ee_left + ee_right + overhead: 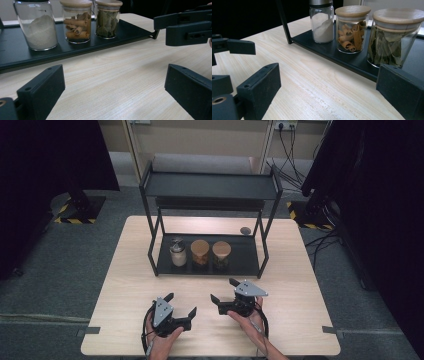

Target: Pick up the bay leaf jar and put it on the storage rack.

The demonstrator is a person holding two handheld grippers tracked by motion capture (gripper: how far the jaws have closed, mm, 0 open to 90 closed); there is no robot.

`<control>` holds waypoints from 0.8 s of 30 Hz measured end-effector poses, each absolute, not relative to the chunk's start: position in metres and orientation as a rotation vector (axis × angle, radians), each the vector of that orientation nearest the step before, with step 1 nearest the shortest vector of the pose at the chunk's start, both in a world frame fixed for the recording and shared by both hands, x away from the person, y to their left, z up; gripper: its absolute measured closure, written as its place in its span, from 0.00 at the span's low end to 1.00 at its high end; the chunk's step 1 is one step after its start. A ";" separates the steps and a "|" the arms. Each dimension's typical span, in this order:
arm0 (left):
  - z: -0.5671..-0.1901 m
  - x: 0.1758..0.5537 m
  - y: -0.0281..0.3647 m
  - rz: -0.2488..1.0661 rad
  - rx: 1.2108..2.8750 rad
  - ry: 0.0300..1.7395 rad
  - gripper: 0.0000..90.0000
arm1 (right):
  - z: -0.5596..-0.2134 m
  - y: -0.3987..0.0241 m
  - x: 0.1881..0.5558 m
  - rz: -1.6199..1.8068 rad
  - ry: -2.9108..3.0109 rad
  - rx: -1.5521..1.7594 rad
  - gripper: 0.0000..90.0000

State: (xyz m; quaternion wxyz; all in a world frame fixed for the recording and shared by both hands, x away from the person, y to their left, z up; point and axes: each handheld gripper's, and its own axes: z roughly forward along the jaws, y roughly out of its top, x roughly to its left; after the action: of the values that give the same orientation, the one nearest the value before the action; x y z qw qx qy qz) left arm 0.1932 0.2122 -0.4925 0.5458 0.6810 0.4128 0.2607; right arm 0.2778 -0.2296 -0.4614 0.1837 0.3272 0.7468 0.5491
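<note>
Three glass jars stand in a row on the bottom tray (pixel 245 255) of a black two-tier rack (pixel 210 185): a jar of white powder (pixel 177 252) (pixel 37 25) (pixel 321 21), a wooden-lidded jar of cinnamon sticks (pixel 200 252) (pixel 77 21) (pixel 352 28) and a wooden-lidded jar of bay leaves (pixel 221 252) (pixel 107 18) (pixel 393 37). My left gripper (pixel 181 304) (pixel 113 90) rests low over the table in front of the rack, jaws wide open and empty. My right gripper (pixel 223 290) (pixel 329 92) sits beside it, also open with nothing between its jaws.
The light wooden table (pixel 300 270) has free room around the rack. A small dark round object (pixel 245 230) lies on the table behind the rack at the right. The rack's top shelf is bare. Dark stands flank the table on the grey floor.
</note>
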 end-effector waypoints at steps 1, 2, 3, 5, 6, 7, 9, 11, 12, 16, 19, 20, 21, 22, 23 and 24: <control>-0.493 0.193 0.212 0.618 1.615 0.979 0.03 | -0.461 -0.230 0.277 1.548 2.108 0.921 0.07; -0.493 0.193 0.212 0.618 1.614 0.979 0.03 | -0.462 -0.230 0.277 1.549 2.109 0.919 0.07; -0.493 0.193 0.212 0.618 1.614 0.979 0.03 | -0.462 -0.230 0.276 1.550 2.109 0.919 0.07; -0.493 0.193 0.212 0.617 1.614 0.980 0.03 | -0.462 -0.230 0.275 1.552 2.111 0.916 0.07; -0.493 0.193 0.212 0.617 1.613 0.980 0.03 | -0.462 -0.230 0.274 1.553 2.111 0.915 0.07; -0.493 0.193 0.212 0.617 1.614 0.980 0.03 | -0.462 -0.230 0.274 1.554 2.113 0.915 0.07; -0.492 0.193 0.212 0.617 1.614 0.980 0.03 | -0.463 -0.231 0.272 1.557 2.114 0.913 0.07; -0.492 0.193 0.212 0.617 1.614 0.981 0.03 | -0.463 -0.231 0.271 1.557 2.117 0.909 0.07; -0.492 0.193 0.212 0.617 1.614 0.980 0.03 | -0.463 -0.231 0.270 1.558 2.117 0.907 0.07; -0.492 0.193 0.212 0.617 1.614 0.981 0.03 | -0.463 -0.232 0.268 1.562 2.119 0.908 0.07; -0.492 0.193 0.212 0.617 1.614 0.981 0.03 | -0.463 -0.233 0.267 1.564 2.119 0.907 0.07; -0.493 0.193 0.212 0.617 1.613 0.981 0.03 | -0.463 -0.233 0.266 1.564 2.119 0.907 0.07; -0.492 0.193 0.212 0.617 1.613 0.981 0.03 | -0.463 -0.233 0.266 1.565 2.118 0.907 0.07; -0.492 0.193 0.212 0.616 1.614 0.981 0.03 | -0.463 -0.234 0.265 1.567 2.119 0.906 0.07; -0.492 0.193 0.212 0.617 1.614 0.981 0.03 | -0.463 -0.234 0.265 1.567 2.119 0.905 0.07; -0.492 0.193 0.212 0.617 1.614 0.981 0.03 | -0.463 -0.234 0.264 1.567 2.119 0.904 0.06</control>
State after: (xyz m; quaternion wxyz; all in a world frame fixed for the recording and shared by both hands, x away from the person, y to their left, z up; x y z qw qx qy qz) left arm 0.1933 0.2122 -0.4924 0.5457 0.6807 0.4136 0.2602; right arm 0.2641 -0.2338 -0.4634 0.1766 0.3195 0.7486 0.5536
